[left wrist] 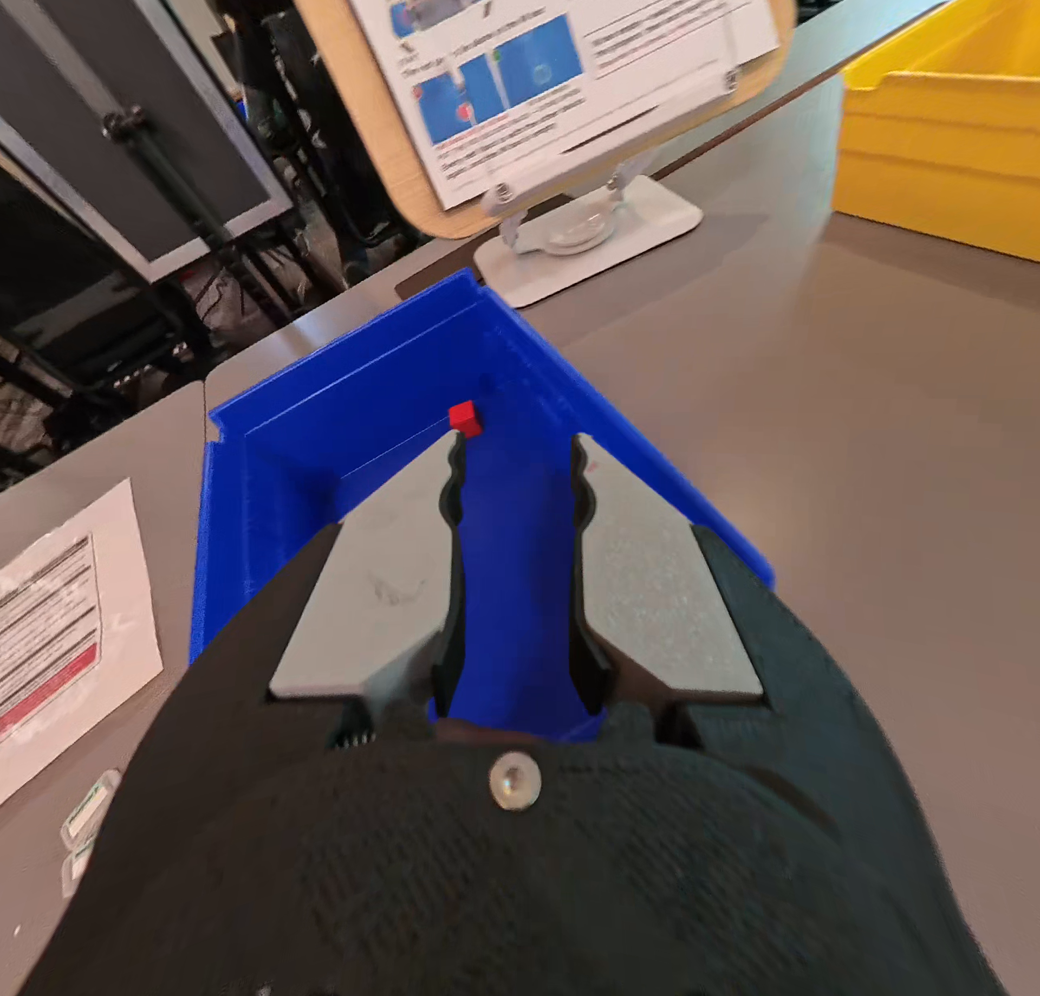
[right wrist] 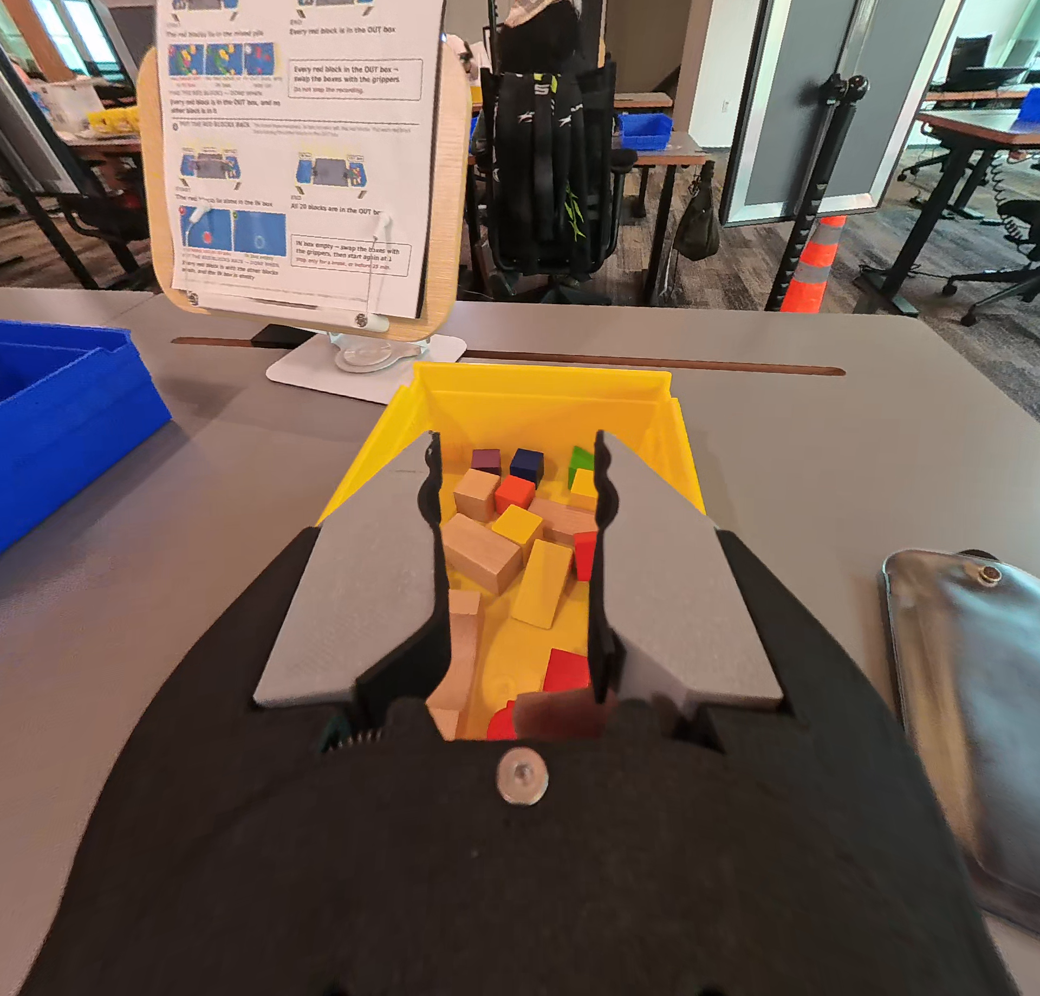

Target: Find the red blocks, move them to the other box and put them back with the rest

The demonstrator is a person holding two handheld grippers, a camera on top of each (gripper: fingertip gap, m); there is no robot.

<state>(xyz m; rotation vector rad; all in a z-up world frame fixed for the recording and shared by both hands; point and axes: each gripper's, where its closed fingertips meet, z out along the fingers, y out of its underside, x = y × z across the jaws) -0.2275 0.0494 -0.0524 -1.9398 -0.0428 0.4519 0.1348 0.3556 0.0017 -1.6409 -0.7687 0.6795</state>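
One small red wooden cube point(left wrist: 464, 418) sits alone on the floor of the blue plastic box point(left wrist: 360, 383), tucked close to the far corner, just past the tip of my left gripper point(left wrist: 518, 440), whose fingers are spread apart and hold nothing. The cube lies off to the left-finger side rather than in the gap, so I judge the step in hand is to shift slightly left and forward until it sits between both fingers, then close gently (the nearby walls leave little room, so one finger may have to slide along the wall). My right gripper point(right wrist: 515, 440) hovers over the yellow plastic box point(right wrist: 540, 394), fingers likewise released and empty, above the mixed pile of coloured and plain wooden blocks point(right wrist: 506, 547), several red ones among them. Both boxes rest on the grey worktop point(right wrist: 225, 462), well apart.
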